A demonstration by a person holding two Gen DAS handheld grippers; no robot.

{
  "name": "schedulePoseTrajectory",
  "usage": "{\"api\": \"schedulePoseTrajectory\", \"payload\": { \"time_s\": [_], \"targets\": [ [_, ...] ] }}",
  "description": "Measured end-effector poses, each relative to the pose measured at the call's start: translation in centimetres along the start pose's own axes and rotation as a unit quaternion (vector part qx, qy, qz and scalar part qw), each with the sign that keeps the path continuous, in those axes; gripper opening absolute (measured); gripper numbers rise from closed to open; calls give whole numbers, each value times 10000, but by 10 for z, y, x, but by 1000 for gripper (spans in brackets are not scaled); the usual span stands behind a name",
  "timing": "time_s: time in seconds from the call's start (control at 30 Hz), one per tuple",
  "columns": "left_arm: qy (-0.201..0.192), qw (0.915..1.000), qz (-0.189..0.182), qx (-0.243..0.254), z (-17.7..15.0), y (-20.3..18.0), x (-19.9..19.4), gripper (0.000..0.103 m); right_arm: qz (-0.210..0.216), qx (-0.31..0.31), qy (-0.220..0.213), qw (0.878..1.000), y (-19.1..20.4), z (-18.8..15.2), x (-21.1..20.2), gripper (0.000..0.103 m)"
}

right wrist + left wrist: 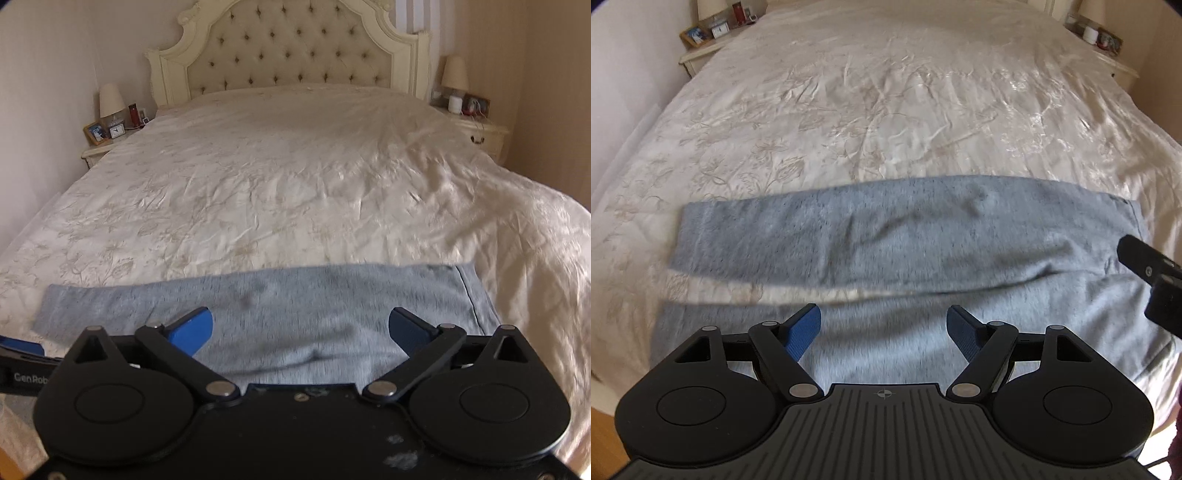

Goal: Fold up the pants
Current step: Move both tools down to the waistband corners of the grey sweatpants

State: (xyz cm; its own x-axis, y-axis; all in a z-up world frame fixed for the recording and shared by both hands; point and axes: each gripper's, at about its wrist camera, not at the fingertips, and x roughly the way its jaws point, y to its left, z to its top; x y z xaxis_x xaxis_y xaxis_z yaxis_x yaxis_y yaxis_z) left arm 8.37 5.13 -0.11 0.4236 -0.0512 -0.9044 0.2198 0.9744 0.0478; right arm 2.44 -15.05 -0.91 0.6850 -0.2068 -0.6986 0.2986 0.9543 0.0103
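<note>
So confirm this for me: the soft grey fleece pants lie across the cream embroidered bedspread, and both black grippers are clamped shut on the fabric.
Wrong on the grippers. Each wrist view shows its own gripper, left gripper and right gripper, open and holding nothing. The soft grey fleece pants do lie across the cream embroidered bedspread.

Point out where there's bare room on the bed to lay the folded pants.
The bedspread is bare from the grey pants up to the headboard. The near edge is taken: the pants lie across it. Both nightstands are cluttered.

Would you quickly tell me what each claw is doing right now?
Left claw: open, holding nothing, above the grey pants.
Right claw: open, holding nothing.
</note>
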Motion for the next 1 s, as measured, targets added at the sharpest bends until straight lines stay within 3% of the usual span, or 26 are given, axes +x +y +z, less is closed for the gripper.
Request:
{"api": "schedulePoseTrajectory", "payload": {
  "time_s": [0.17,0.43,0.63,0.73,0.8,1.0],
  "targets": [
    [328,9991,-248,103,23,17,30,62,33,35,307,9995,7,16,40,103],
    [725,9964,-363,257,52,33,84,61,-2,-458,771,9960,10,31,108,100],
    [954,9952,-158,-165,77,51,119,62,500,-1137,1058,9866,14,47,168,95],
    [1041,9937,-42,-415,88,60,129,62,1041,-1553,1187,9752,21,56,203,93],
    [1104,9924,37,-538,95,66,137,62,1419,-1851,1294,9638,30,62,230,86],
    [1400,9868,25,-812,109,81,166,62,2005,-2731,1545,9281,60,71,299,79]
  ]
}}
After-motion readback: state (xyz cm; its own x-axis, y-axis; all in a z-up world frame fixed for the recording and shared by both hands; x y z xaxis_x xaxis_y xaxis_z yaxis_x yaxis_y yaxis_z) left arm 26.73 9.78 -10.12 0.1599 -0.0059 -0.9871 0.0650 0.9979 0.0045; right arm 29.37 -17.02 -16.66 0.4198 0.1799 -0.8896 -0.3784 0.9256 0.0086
